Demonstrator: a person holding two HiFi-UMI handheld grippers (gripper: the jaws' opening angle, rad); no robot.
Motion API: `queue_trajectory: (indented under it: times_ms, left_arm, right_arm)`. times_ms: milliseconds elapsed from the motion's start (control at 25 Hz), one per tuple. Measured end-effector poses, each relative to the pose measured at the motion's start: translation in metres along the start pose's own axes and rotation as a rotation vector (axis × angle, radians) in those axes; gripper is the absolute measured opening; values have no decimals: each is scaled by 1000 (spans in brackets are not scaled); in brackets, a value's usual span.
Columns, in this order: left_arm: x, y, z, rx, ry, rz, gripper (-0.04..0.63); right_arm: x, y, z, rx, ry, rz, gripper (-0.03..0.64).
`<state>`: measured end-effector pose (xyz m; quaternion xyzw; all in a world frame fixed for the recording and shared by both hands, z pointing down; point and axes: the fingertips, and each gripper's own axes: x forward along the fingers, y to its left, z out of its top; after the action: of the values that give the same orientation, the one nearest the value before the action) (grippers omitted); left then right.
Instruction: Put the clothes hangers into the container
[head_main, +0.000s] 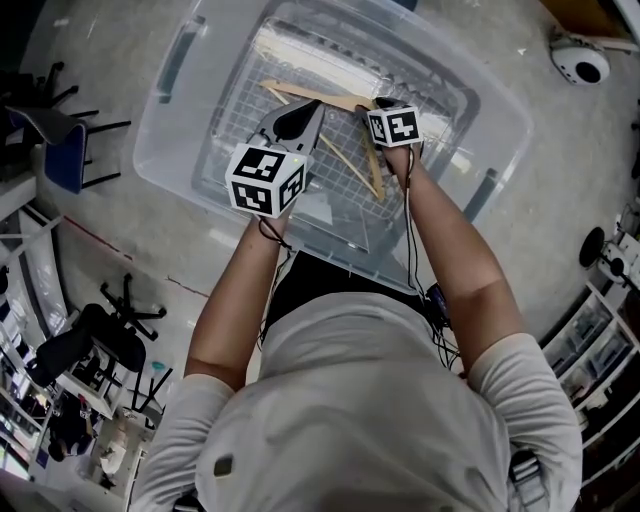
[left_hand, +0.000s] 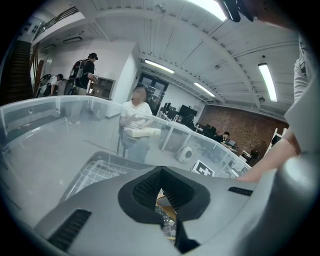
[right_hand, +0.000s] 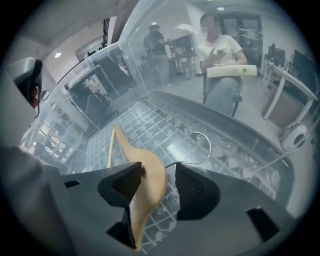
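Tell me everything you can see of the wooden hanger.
The hanger is pale, smooth wood with curved shoulders, a thin crossbar and a bent wire hook. It sits tilted inside the clear container, over a wire grid. One shoulder stands between the open jaws of the right gripper, against one pad with a gap to the other. The hook points away from that gripper.

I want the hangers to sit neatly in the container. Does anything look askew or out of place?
Only the wooden hanger: it stands tilted on edge between the open jaws of the right gripper, above the wire rack in the clear container, not lying flat. Nothing looks broken or spilled.
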<state>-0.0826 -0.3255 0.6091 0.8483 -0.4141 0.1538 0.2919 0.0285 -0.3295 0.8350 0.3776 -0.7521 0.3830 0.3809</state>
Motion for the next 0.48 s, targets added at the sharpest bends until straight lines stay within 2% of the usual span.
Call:
queue_trajectory:
  times_ms: [200,480]
  left_arm:
    - [2,-2,-1,-5,0,-2,17]
    - [2,-5,3,-1,-10,11,17]
  right_arm:
    - [0,-5,-3,-51,22,-49,230]
    - [-7,6,9,-60,-3,-29,230]
